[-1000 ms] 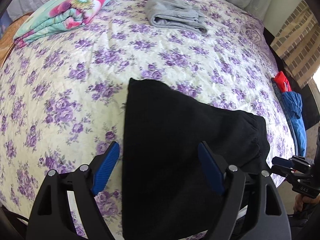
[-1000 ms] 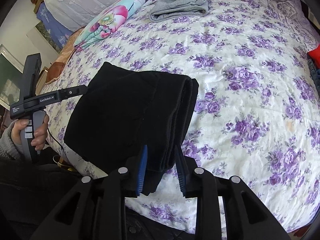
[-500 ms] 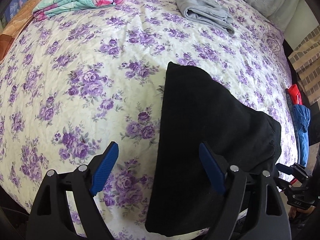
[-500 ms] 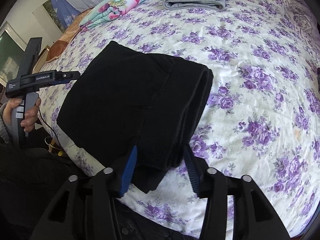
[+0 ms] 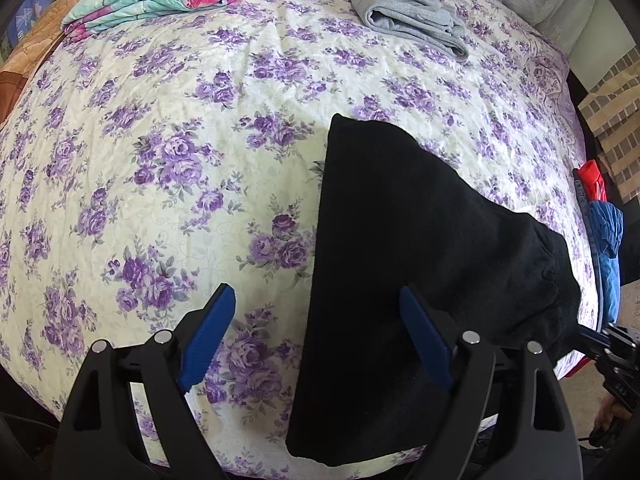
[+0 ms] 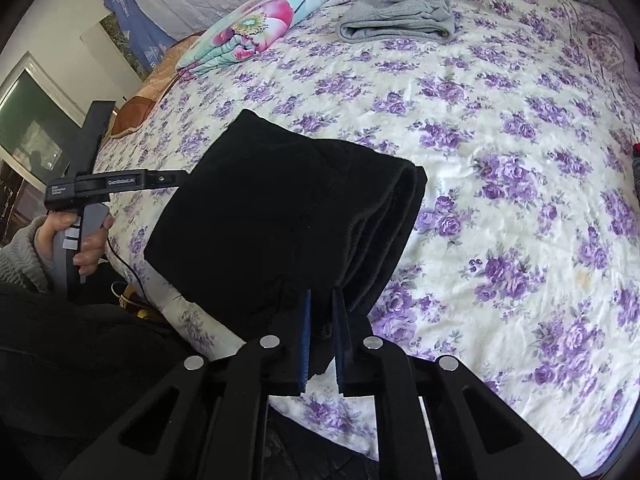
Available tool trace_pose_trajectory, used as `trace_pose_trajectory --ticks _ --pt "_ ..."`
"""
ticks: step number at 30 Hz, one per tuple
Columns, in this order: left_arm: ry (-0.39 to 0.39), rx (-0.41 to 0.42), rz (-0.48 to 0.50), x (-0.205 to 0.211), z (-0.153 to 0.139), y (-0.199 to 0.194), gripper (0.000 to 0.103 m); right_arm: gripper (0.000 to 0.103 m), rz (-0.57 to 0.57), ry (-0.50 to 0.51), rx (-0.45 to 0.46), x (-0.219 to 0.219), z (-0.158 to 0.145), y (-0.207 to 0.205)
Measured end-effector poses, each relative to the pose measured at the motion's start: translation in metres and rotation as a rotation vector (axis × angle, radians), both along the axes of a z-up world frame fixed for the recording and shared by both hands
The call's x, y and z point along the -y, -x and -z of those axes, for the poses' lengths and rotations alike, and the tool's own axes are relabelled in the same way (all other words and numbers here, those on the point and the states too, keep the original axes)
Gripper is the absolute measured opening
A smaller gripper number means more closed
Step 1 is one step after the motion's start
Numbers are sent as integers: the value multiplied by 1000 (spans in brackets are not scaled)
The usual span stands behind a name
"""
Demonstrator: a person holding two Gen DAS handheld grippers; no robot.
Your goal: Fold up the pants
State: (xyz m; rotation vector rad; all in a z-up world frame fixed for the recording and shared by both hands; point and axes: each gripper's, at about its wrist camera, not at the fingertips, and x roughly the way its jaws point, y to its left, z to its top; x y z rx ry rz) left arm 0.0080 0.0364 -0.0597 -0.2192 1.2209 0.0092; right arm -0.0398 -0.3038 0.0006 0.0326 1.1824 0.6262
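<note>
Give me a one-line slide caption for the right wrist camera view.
Right gripper shut on the near corner of folded black pants on a purple-floral bedspread.

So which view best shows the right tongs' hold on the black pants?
The right wrist view: the right tongs are shut on the black pants at their near edge. The left wrist view shows only the tongs' body at the frame edge, the pinch hidden.

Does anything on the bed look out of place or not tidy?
Only one thing: the folded black pants lie askew at the near edge of the bed, one corner past it. The right tool is shut on that end. The grey garment lies neatly folded.
</note>
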Motion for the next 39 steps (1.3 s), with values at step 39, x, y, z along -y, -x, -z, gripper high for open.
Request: trace_pose_trajectory --ticks 39 --pt "3 -61 121 3 15 24 92 17 -23 -50 -120 -38 21 -19"
